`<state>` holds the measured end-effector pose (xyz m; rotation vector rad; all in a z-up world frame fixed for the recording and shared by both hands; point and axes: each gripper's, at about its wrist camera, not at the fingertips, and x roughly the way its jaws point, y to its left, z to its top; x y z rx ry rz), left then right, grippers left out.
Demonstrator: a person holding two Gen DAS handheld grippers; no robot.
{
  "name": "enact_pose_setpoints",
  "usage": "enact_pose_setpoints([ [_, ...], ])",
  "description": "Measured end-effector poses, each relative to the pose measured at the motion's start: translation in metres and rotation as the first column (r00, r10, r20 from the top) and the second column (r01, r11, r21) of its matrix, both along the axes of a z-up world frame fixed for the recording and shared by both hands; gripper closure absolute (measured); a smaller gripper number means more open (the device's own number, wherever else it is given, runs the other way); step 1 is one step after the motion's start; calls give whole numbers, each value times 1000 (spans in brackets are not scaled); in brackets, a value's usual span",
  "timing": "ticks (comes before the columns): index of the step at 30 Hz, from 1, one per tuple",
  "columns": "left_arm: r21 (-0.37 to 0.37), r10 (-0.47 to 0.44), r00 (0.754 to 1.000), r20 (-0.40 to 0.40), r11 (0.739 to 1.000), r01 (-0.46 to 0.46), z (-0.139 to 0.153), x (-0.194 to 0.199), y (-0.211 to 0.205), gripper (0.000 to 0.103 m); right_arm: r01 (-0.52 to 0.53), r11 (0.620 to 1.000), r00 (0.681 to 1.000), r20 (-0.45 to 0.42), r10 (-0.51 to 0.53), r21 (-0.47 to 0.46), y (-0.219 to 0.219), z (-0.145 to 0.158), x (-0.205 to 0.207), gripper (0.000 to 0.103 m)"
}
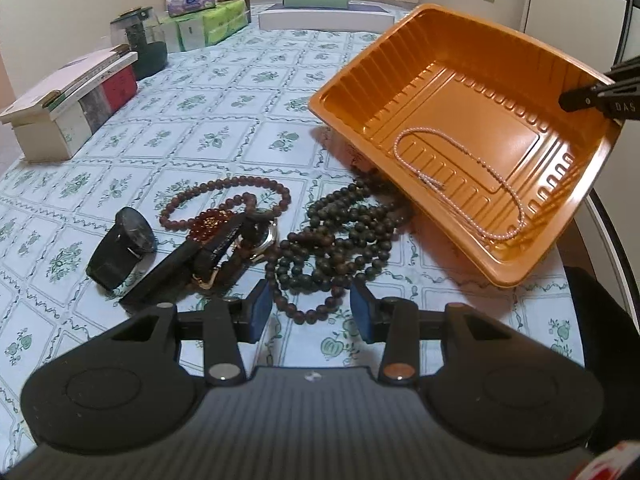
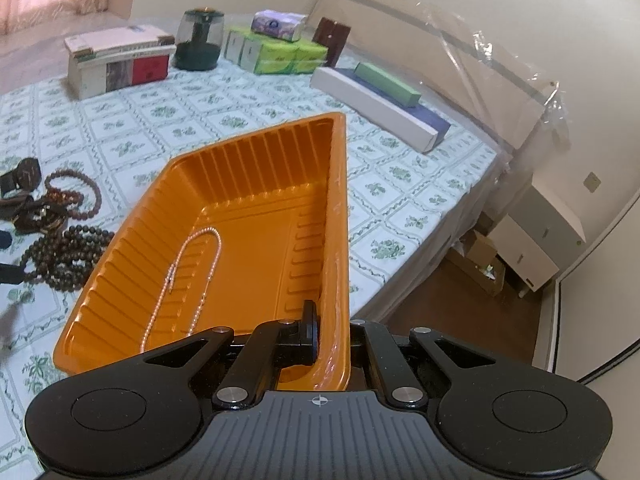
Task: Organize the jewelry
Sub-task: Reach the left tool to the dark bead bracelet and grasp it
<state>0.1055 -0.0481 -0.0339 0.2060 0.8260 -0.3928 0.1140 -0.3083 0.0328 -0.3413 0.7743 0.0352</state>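
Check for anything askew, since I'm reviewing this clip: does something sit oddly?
Yes: the orange tray is tilted, not flat, its rim pinched by the right gripper, one edge lying on the dark bead necklace.

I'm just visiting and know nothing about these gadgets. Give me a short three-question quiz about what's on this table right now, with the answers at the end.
1. True or false: the orange tray lies flat on the tablecloth.
2. What already lies in the tray? A) a black watch B) a pink bead chain C) nothing
3. Which gripper grips the tray's rim?

Key
1. False: it is tilted, one edge raised.
2. B: the pink bead chain; the black watch and dark bead necklace are on the cloth.
3. The right gripper, shut on the rim; the left gripper is open by the dark beads.
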Motion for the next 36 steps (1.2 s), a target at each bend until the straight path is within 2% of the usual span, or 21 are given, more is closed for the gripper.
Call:
enact_pose_setpoints([
  [21, -4, 26, 999, 27, 1000, -26, -11, 0, 7, 64, -40, 996, 981, -192, 24, -80, 3, -3, 17, 99],
  [24, -11, 10, 999, 37, 1000, -9, -11, 0, 5, 64, -46, 994, 980, -196, 27, -95, 4, -2, 18, 99],
  [29, 34, -54, 997, 55, 998, 52, -14, -3, -8, 65, -53, 993, 980, -199, 31, -107, 5, -3, 20, 99],
  [34, 137, -106, 991, 78, 986, 95, -21, -5, -23, 84, -51, 993, 980, -197, 29, -108, 5, -4, 20, 99],
  [36, 172, -125, 989, 80, 979, 110, -24, -5, -27, 87, -51, 993, 980, -197, 29, -107, 4, -4, 20, 99],
])
